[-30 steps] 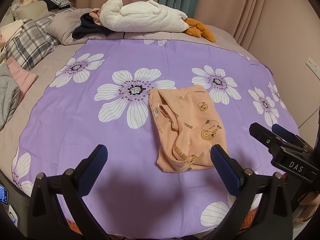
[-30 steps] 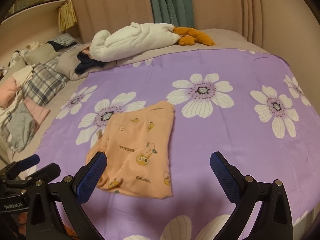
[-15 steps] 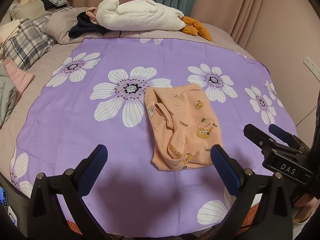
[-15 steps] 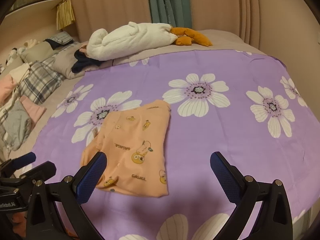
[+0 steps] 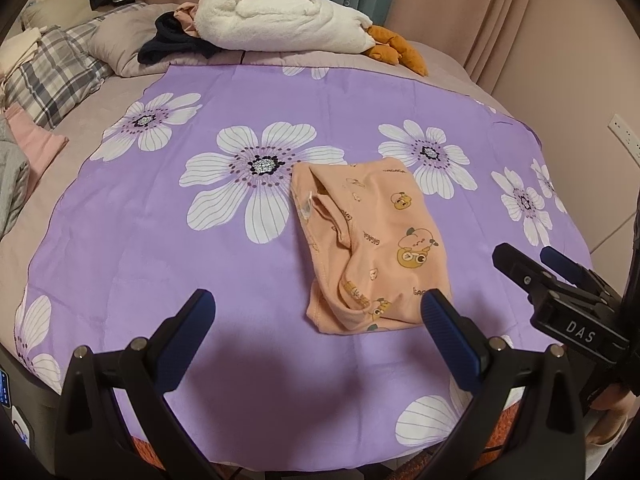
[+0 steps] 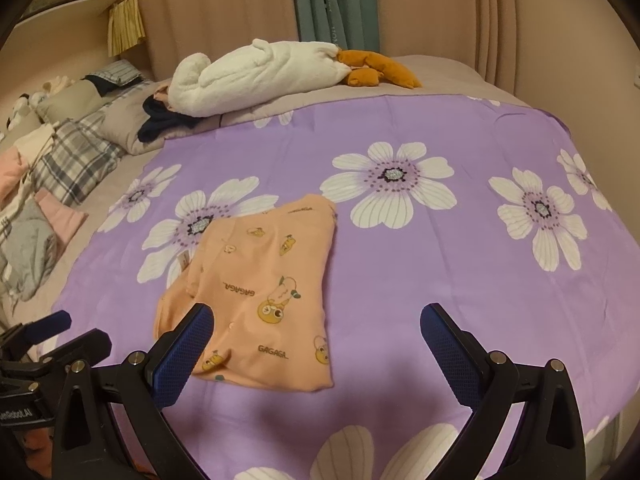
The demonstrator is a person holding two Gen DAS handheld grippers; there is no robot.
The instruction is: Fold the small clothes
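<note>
A small peach garment (image 5: 368,240) with cartoon prints lies folded into a rough rectangle on the purple flowered sheet (image 5: 160,240). It also shows in the right wrist view (image 6: 260,296). My left gripper (image 5: 316,320) is open and empty, held above the sheet just short of the garment's near edge. My right gripper (image 6: 316,332) is open and empty, with its left finger (image 6: 184,344) over the garment's near left corner. The right gripper also shows at the right edge of the left wrist view (image 5: 560,288), beside the garment.
A white plush toy (image 5: 280,24) with orange feet and a dark garment (image 5: 172,40) lie at the far edge of the bed. Plaid pillows (image 5: 52,76) and grey and pink clothes (image 6: 36,236) lie on the left. A wall (image 5: 580,60) stands to the right.
Both grippers have pulled back slightly and risen; the garment sits a little farther off in both views. The garment has not moved on the sheet. Both grippers stay open.
</note>
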